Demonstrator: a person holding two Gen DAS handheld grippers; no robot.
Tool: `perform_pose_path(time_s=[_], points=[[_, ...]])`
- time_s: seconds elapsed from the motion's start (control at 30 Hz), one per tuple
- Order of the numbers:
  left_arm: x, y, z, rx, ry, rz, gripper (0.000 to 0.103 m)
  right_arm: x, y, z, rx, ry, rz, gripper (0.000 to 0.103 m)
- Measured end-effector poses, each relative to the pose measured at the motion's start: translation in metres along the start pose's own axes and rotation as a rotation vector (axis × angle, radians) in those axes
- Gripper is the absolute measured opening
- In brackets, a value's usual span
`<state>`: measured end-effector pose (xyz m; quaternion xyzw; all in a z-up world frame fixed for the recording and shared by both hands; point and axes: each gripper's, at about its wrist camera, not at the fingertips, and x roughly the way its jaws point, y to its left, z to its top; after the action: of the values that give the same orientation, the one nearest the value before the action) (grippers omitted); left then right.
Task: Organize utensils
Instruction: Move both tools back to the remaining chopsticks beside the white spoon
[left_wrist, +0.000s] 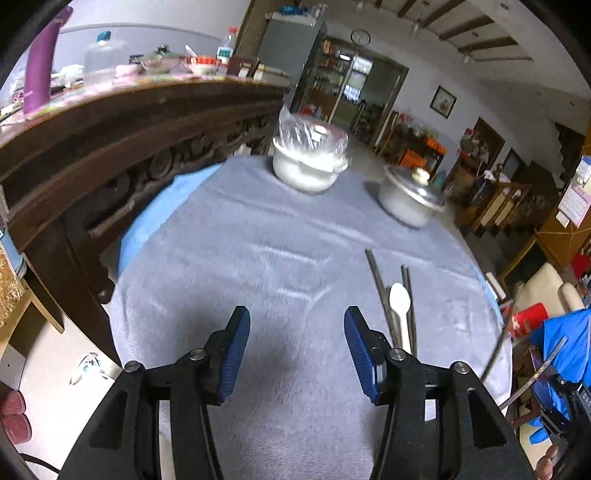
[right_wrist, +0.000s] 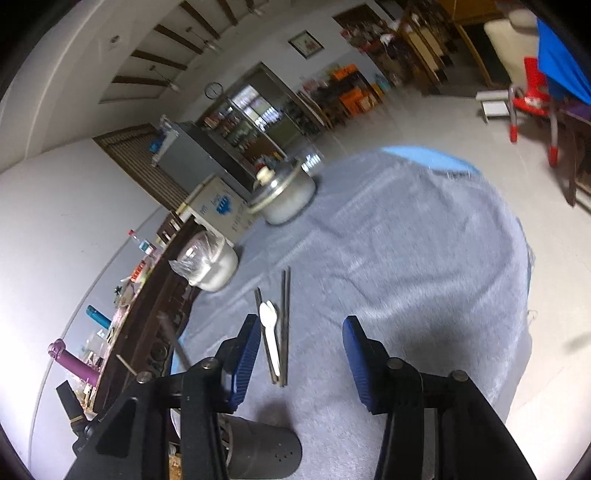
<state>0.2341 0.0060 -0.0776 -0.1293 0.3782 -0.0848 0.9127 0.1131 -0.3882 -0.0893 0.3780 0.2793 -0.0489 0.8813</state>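
The white spoon (right_wrist: 269, 334) lies on the grey tablecloth (right_wrist: 424, 258) between dark chopsticks (right_wrist: 285, 325), all parallel, probably so they can be picked up one by one. The right gripper (right_wrist: 297, 360) is released and holds nothing; the utensils lie just inside its left finger. The left gripper (left_wrist: 295, 354) is also released and empty, with the spoon (left_wrist: 400, 306) beside it. Under the right gripper a dark cylinder holder (right_wrist: 264, 452) lies on its side; I cannot see its contents. Further back stand a bowl covered with plastic (left_wrist: 308, 162) and a lidded pot (left_wrist: 408, 199).
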Motion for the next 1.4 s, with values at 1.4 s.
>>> perform_pose_path(time_s=[1.4], points=[[0.256, -0.13, 0.058, 0.269, 0.291, 0.019, 0.054, 0.13, -0.048, 0.01, 0.022, 0.182, 0.002, 0.049]])
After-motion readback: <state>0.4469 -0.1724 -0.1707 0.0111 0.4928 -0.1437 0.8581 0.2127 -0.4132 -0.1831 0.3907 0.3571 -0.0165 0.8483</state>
